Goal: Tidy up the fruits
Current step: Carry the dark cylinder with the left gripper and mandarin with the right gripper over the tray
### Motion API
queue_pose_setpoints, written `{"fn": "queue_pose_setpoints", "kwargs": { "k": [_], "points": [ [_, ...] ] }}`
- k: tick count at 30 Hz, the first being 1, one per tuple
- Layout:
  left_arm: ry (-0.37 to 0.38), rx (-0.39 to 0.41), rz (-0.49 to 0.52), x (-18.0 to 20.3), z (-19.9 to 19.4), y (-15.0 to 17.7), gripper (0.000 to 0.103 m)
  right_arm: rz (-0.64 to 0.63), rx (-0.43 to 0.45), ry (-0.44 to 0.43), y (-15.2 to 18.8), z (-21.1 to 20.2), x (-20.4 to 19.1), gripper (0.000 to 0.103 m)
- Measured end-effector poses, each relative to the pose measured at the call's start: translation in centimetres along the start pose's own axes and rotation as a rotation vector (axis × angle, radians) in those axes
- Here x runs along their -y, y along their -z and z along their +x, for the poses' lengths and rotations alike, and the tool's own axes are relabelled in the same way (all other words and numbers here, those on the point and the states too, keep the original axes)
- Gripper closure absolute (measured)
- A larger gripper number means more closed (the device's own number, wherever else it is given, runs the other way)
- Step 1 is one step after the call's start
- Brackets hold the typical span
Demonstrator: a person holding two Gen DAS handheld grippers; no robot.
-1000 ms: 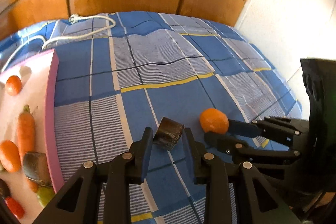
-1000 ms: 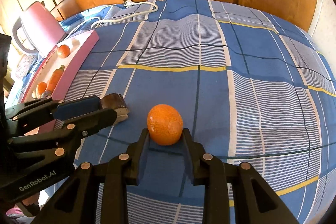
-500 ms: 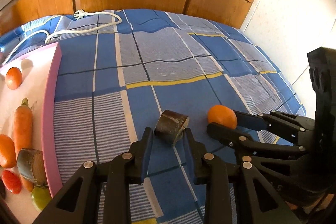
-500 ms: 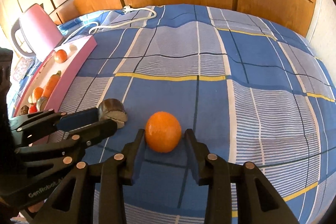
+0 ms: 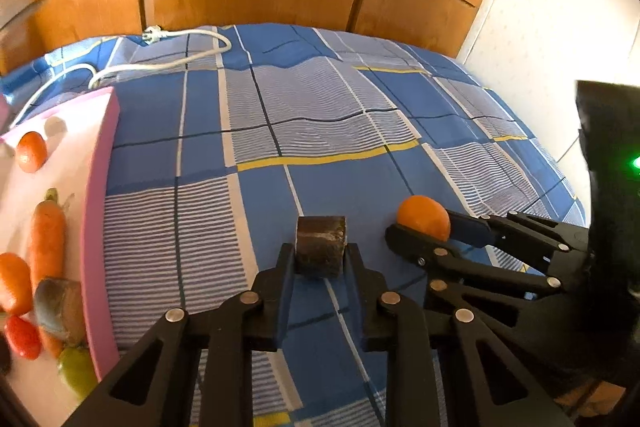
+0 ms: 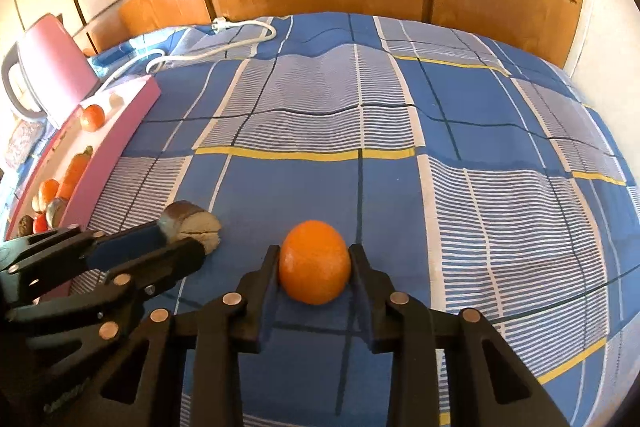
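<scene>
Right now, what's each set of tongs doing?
Left tongs: shut on the dark cut chunk.
Right tongs: closing, pads against the orange.

In the left wrist view, the pink tray (image 5: 100, 187) is cut off by the picture's left edge, and the dark item (image 5: 3, 359) at its near end is barely seen. The lower part of the dark chunk (image 5: 320, 247) is hidden between the left hand-held gripper (image 5: 318, 267) pads. In the right wrist view, the tray's fruits (image 6: 48, 203) are too small to be told apart.
</scene>
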State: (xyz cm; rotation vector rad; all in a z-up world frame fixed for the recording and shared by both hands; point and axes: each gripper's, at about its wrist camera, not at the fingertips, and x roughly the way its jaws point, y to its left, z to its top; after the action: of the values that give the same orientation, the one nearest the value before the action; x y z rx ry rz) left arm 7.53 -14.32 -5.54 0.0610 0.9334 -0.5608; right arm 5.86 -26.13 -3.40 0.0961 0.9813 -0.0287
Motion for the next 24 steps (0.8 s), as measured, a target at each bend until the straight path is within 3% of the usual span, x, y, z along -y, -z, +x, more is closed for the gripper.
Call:
{"fn": "queue_pose_setpoints", "kwargs": {
  "k": [10, 24],
  "points": [
    [-0.018, 0.057, 0.004, 0.4, -2.7, 0.4, 0.079, -0.013, 0.007, 0.023, 0.4, -0.4, -0.3, 0.071],
    [-0.076, 0.143, -0.081, -2.1, -7.7, 0.9, 0.079, -0.037, -0.002, -0.017, 1.7, -1.4, -1.7, 0.071]
  ]
}}
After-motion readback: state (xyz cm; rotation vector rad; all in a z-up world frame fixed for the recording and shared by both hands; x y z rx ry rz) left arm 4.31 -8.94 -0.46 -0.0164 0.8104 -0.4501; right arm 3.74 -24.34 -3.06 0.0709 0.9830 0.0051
